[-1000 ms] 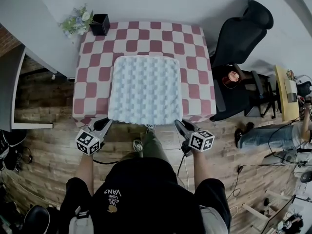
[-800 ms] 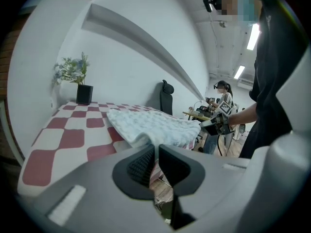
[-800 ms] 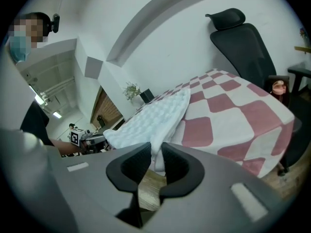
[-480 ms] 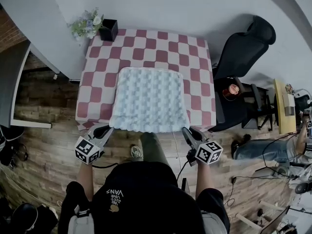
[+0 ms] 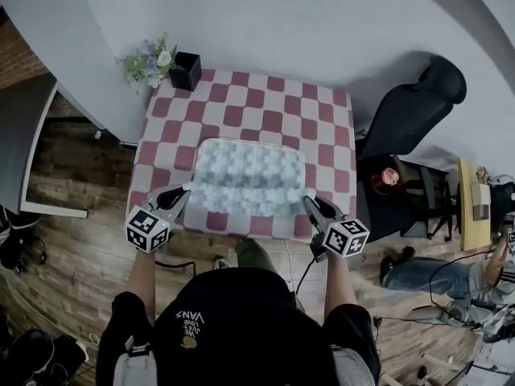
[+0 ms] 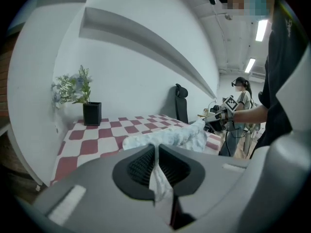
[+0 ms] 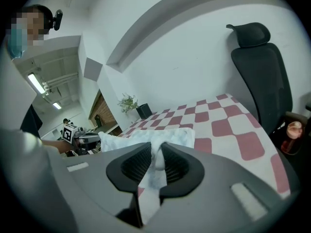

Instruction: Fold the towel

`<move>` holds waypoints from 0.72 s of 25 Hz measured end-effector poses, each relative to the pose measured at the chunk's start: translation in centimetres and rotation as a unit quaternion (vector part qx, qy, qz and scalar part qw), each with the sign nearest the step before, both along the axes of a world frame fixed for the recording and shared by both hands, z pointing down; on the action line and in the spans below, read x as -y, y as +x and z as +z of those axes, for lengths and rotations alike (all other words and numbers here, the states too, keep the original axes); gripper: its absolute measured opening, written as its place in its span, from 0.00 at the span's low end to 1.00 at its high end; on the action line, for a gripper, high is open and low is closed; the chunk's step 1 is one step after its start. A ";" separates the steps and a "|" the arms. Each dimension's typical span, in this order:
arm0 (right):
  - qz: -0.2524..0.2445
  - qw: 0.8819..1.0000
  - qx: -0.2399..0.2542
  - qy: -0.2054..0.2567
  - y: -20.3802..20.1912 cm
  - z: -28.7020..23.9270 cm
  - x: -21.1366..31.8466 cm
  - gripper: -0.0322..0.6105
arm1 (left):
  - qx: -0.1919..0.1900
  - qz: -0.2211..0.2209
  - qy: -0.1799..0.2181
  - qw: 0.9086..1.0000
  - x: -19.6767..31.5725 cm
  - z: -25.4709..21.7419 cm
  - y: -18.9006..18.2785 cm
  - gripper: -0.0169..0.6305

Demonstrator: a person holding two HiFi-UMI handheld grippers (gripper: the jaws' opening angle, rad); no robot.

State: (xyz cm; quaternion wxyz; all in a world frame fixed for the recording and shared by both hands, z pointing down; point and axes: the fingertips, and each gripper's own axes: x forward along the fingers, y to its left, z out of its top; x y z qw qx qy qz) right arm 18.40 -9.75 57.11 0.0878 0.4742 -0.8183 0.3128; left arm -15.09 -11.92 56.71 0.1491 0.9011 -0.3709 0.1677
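Towel point(image 5: 249, 175) sits mid-frame in the head view on the red-and-white checked table point(image 5: 241, 95). Its far part lies flat on the cloth & its near edge is lifted, strung between the two tongs. The left gripper point(image 5: 185, 191), at the towel's lower-left corner, is clamped almost fully together on a thin pinch of that corner; the left gripper view shows fabric squeezed betw. the ribbed pads & hanging down behind them. The right gripper point(image 5: 308, 201), at the lower-right corner, has a thicker wad betw. its pads, so its jaws stand a little apart. They've just been closing onto it & the pads press the cloth now. Taking both near corners at once makes sense: it keeps the edge level & fairly taut, so it can go over as one line toward the far edge w/o bunching. Prob. the first fold, only just begun, near edge not yet at the far one. Both tools tilt slightly down over the table's near side, which holds the corners clear of the surface. Plant pot point(image 5: 187, 71) at the table's upper left & office chair point(image 5: 410, 107) at right are well apart from the towel, so no obstacle. Main risk, I'd judge: the thin left pinch slipping if the edge is pulled too tight.
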 end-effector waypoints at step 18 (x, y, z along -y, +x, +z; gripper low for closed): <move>-0.005 0.998 -0.016 -0.068 1.2 4.8 13.2 0.16 | 0.041 -0.082 -0.115 0.989 13.9 5.1 1.4 0.07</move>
